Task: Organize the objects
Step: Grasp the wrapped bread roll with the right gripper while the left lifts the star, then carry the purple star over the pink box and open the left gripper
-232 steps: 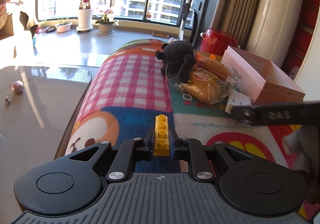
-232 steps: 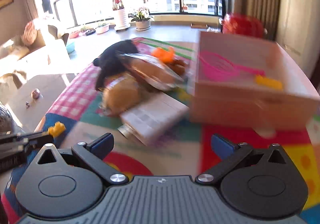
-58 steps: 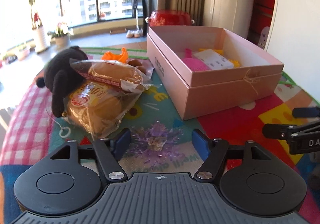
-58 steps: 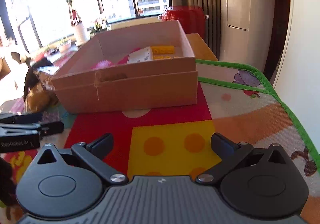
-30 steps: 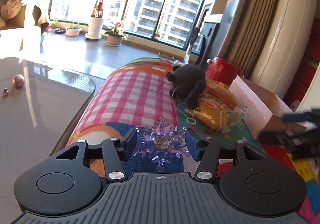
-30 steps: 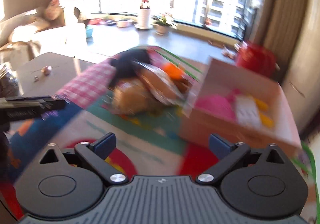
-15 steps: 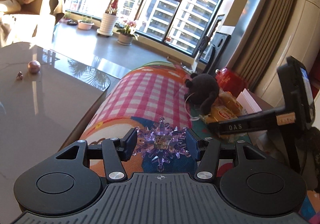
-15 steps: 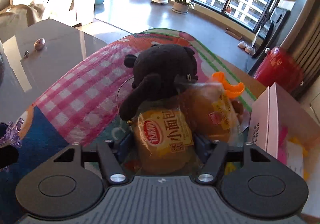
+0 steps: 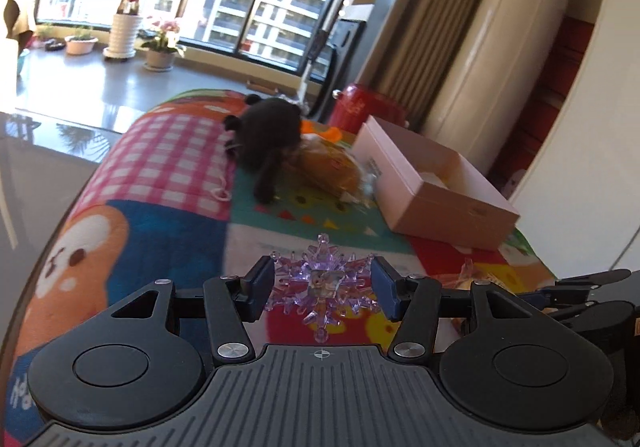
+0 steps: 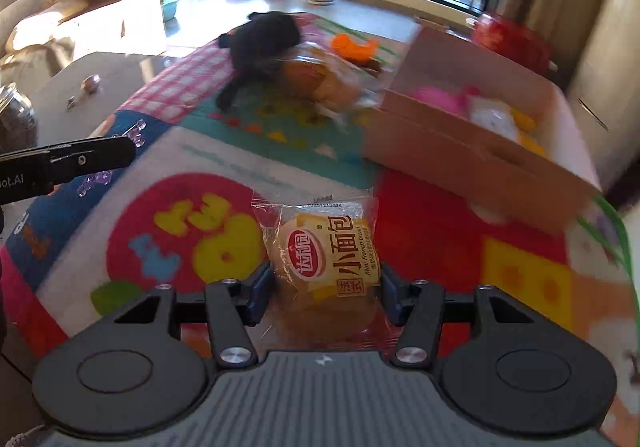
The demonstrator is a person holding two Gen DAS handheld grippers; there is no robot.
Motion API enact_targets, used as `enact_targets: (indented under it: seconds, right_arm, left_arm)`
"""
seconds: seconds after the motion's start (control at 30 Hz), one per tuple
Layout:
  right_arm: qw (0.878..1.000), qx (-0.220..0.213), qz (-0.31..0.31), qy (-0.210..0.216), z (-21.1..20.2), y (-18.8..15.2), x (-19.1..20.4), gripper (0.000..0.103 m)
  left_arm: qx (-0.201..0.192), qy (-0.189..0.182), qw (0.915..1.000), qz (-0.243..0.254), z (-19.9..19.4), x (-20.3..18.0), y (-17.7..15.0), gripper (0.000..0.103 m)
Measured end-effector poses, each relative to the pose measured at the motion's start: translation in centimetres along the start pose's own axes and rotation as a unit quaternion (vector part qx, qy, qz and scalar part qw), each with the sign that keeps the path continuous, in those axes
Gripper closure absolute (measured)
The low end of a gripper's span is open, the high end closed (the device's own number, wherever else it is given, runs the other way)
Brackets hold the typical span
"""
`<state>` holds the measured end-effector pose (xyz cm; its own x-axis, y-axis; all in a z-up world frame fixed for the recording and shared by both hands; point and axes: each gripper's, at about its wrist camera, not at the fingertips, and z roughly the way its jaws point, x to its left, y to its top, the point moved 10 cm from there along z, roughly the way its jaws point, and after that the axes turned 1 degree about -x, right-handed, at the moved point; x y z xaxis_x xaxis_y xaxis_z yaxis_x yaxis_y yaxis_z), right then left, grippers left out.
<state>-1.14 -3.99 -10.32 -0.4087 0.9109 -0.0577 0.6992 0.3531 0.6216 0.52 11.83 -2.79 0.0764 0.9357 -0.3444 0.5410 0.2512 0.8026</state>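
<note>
Bright sun pours in through the big windows (image 9: 248,3) at the back, and the glass looks almost white. The shiny floor (image 9: 80,87) glows with glare. The colorful mat (image 10: 224,239) and pink box (image 10: 476,143) look smeared in the right view, as if shaken. Straight lines bend near the edges. The corners go dark.

Pink box (image 10: 472,151) contents blurred; bread packet (image 10: 326,259) base hidden behind tongs.
</note>
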Motion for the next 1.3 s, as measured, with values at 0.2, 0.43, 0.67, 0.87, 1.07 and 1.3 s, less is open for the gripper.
enact_targets:
  seconds: [0.2, 0.43, 0.67, 0.87, 1.07, 1.3]
  right_arm:
    - [0.998, -0.029, 0.049, -0.036, -3.1, -1.9, -4.5, 0.049]
    - [0.994, -0.071, 0.087, -0.004, -5.6, -2.8, -6.7, 0.049]
    - [0.990, -0.084, 0.111, 0.003, -6.4, -3.0, -8.6, 0.049]
    - [0.987, -0.101, 0.123, -0.006, -6.9, -1.9, -10.3, 0.049]
    - [0.985, -0.099, 0.138, 0.003, -5.9, -1.1, -10.9, 0.049]
    - [0.987, -0.071, 0.147, -0.001, -4.0, -1.5, -11.5, 0.049]
  left_arm:
    - [0.032, -0.036, 0.9978, 0.046, 1.8, -5.6, -1.0, 0.045]
    - [0.084, -0.039, 0.9931, 0.072, 4.2, -10.3, -0.8, 0.045]
    - [0.051, -0.024, 0.9925, 0.108, 7.9, -14.8, 7.3, 0.045]
    - [0.006, 0.001, 0.9980, 0.063, 13.8, -16.0, 14.5, 0.045]
    - [0.101, 0.048, 0.9887, 0.099, 22.2, -14.8, 11.7, 0.044]
    - [0.088, 0.022, 0.9921, 0.087, 23.1, -13.8, 11.0, 0.045]
